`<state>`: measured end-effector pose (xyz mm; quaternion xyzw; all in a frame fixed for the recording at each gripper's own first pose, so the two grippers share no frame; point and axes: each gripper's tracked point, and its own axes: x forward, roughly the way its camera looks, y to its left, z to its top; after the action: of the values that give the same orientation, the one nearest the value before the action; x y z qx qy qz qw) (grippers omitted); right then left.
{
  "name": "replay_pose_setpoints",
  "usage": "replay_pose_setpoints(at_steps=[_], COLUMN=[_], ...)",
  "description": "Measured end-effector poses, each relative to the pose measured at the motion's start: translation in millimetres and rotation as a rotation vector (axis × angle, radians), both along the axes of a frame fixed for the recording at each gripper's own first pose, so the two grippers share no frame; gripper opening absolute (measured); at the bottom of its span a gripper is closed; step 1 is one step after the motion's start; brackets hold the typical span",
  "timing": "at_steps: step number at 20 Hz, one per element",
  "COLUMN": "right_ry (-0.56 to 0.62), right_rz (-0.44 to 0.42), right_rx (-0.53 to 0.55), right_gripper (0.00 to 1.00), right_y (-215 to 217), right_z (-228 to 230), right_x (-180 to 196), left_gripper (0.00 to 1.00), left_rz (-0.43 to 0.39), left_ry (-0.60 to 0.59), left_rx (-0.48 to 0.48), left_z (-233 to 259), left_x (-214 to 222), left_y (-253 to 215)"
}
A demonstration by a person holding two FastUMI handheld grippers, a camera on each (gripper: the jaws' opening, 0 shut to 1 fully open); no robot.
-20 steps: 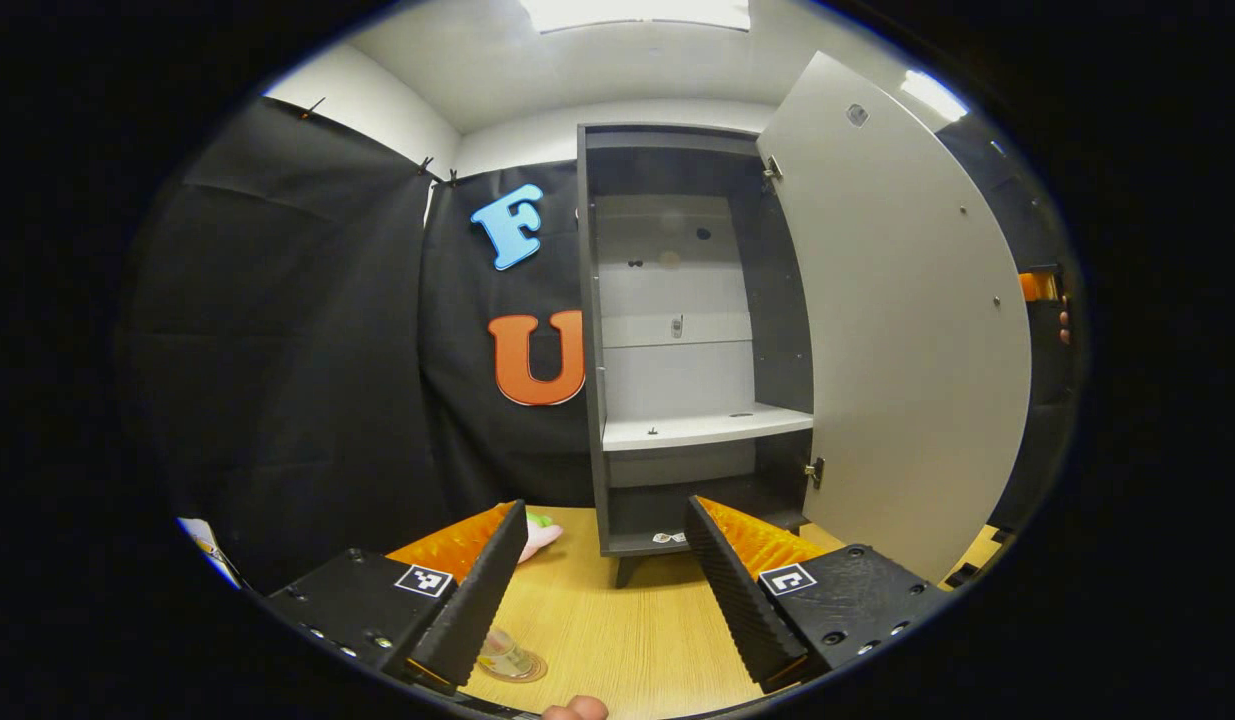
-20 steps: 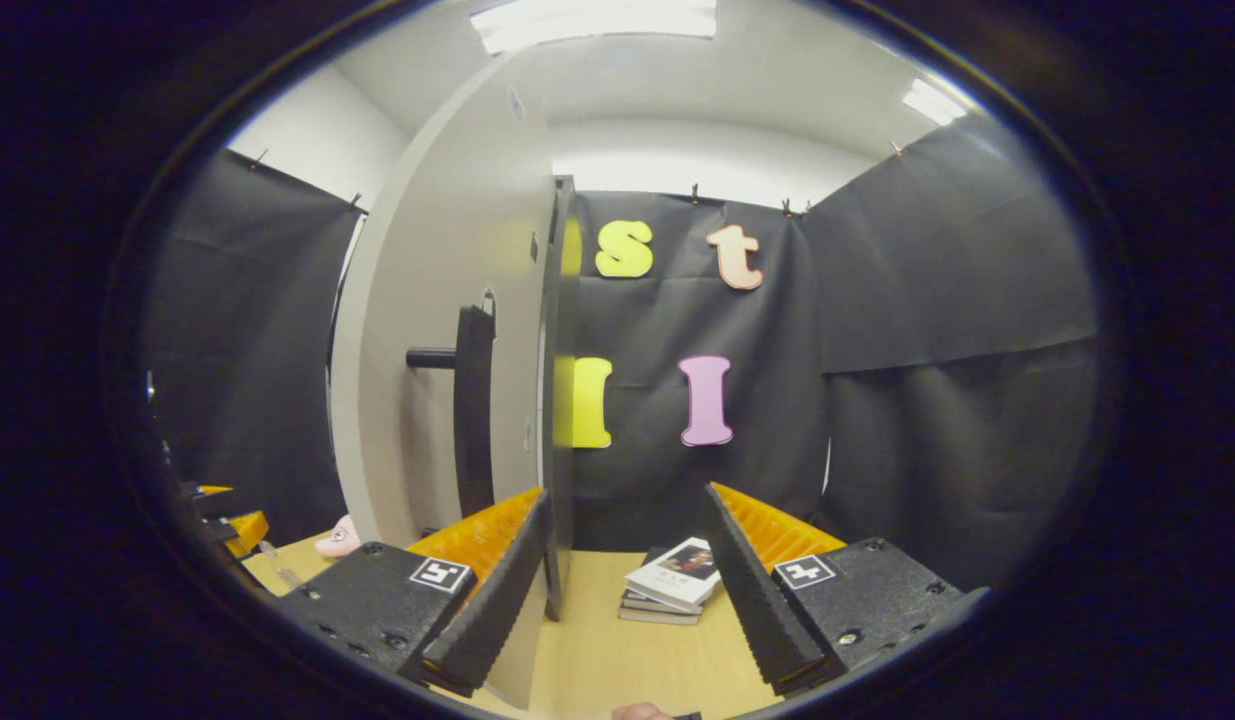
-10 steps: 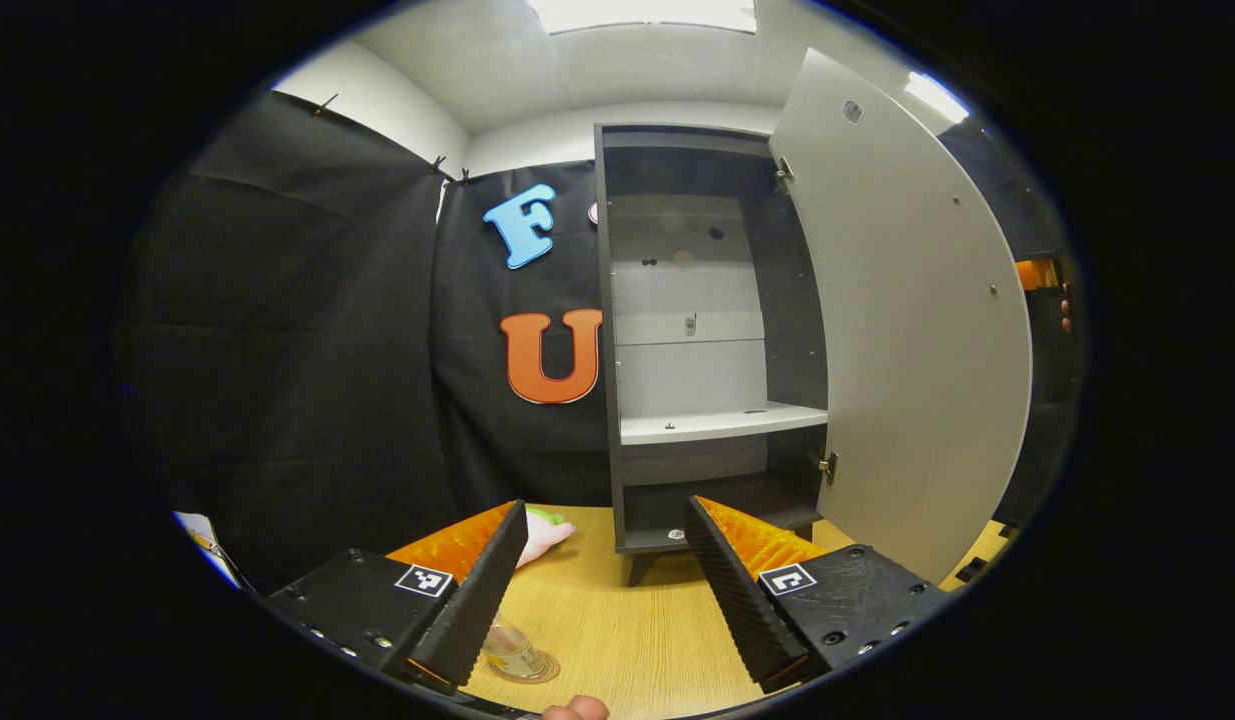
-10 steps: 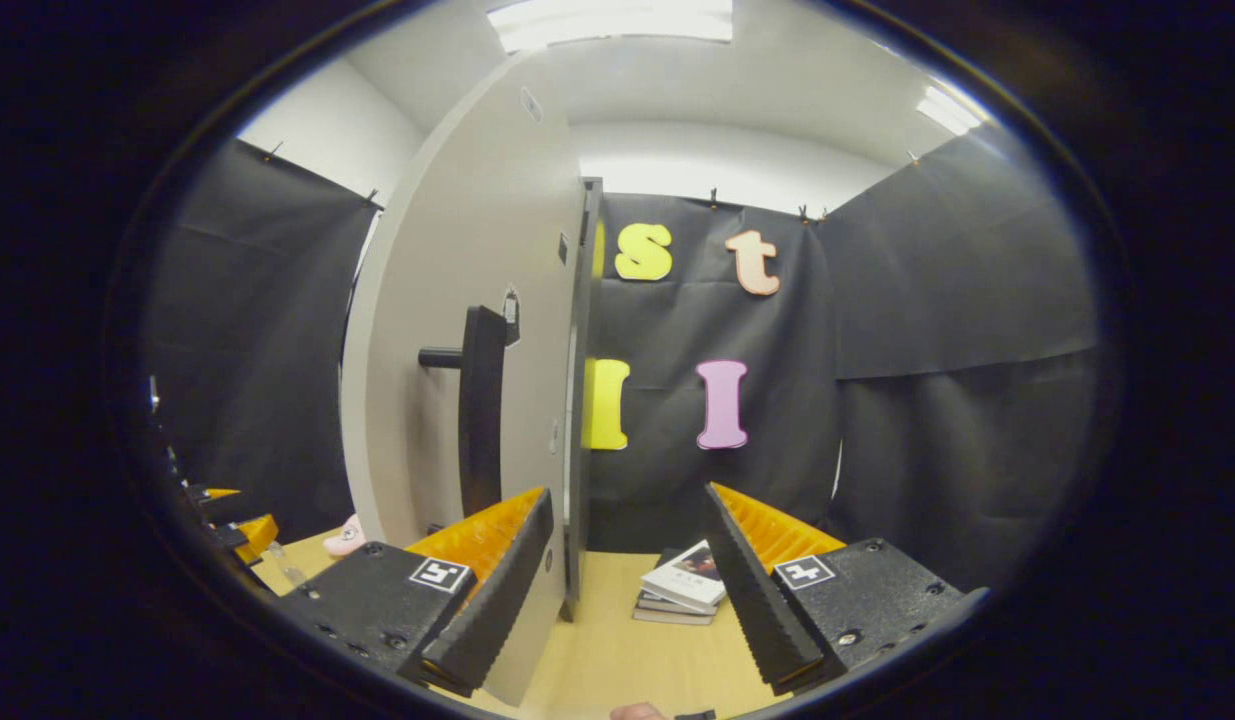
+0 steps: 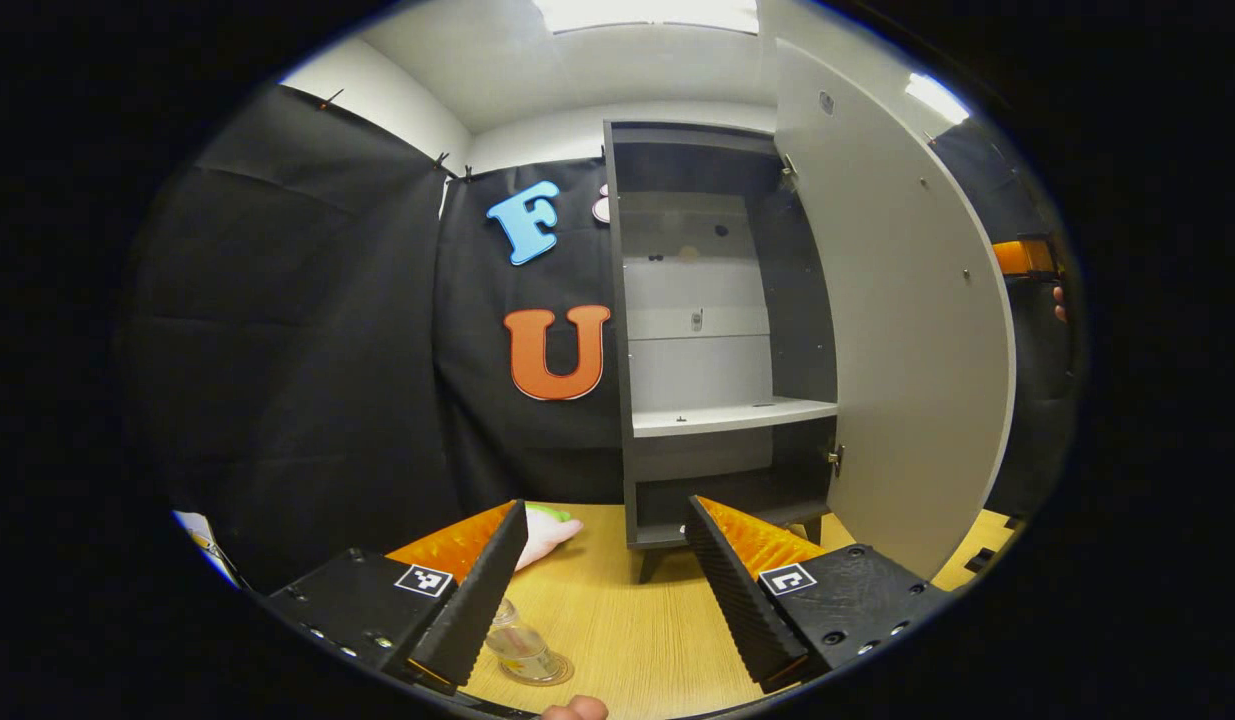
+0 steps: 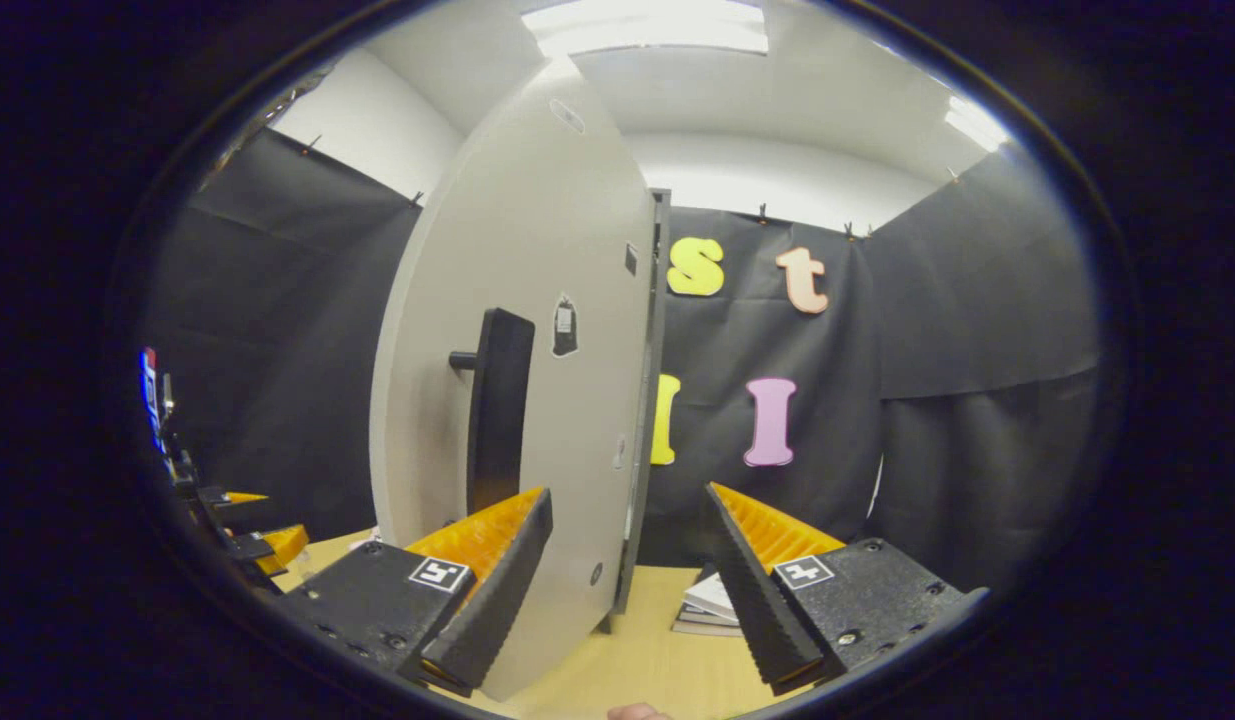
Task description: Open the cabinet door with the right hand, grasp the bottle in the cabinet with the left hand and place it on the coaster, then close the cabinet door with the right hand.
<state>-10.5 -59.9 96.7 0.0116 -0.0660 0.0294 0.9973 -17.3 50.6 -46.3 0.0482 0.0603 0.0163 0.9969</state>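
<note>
Left gripper view: The left gripper [image 5: 602, 590] is held over a wooden table [image 5: 637, 640], its fingers spread wide with nothing between them. Beyond it a tall dark cabinet [image 5: 717, 330] stands on the table. The cabinet's door [image 5: 902, 330] is swung open to the cabinet's right, its pale inner face shown. One pale shelf [image 5: 732, 415] is seen inside the cabinet, and it is bare. Well in front of the cabinet, at the near table edge, a clear bottle [image 5: 517, 645] is seen standing on a round coaster [image 5: 547, 672], partly hidden by the gripper's left finger. A pink and green soft toy [image 5: 545, 530] lies on the table just left of the cabinet's foot. Past the door's far edge, a part of the other gripper [image 5: 1022, 257] and a fingertip can be made out.

Right gripper view: The right gripper [image 6: 627, 590] is held wide open and grips nothing. The door [image 6: 522, 400] stands just ahead of it, its outer face turned to the camera, with a dark vertical handle [image 6: 497, 410] on it. The gripper's left finger is seen in front of the door's lower part; whether it touches cannot be told. To the cabinet's right, a stack of books [image 6: 705, 610] lies on the table [image 6: 657, 670]. Far left of the door, the left gripper [image 6: 252, 525] is seen at the picture's edge.
</note>
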Motion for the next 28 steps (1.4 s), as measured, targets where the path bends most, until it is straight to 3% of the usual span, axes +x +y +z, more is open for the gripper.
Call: replay_pose_setpoints(at_steps=[8, 13, 17, 20, 23, 28], right_ry=[-0.018, 0.009, 0.034, 0.049, 0.056, 0.033], right_rz=[0.101, 0.185, 0.303, 0.345, 0.393, 0.382], right_rx=[-0.022, -0.001, 0.036, 0.031, 0.016, 0.016], right_gripper=[0.94, 0.94, 0.96, 0.97, 0.97, 0.97], right_y=[79, 145, 209, 243, 260, 255], right_z=[2, -8, -10, -9, -16, -17], right_x=[32, 76, 122, 145, 144, 121], left_gripper=[0.95, 0.95, 0.95, 0.95, 0.95, 0.95], left_rz=[-0.015, -0.006, 0.041, 0.068, 0.089, 0.089], left_ry=[-0.022, -0.022, -0.03, -0.026, -0.027, -0.028], left_rx=[-0.003, -0.015, 0.002, 0.014, 0.004, -0.006], left_z=[2, -3, -1, -3, -3, 0], left_x=[12, 24, 23, 21, 15, 11], left_y=[18, 41, 61, 72, 77, 68])
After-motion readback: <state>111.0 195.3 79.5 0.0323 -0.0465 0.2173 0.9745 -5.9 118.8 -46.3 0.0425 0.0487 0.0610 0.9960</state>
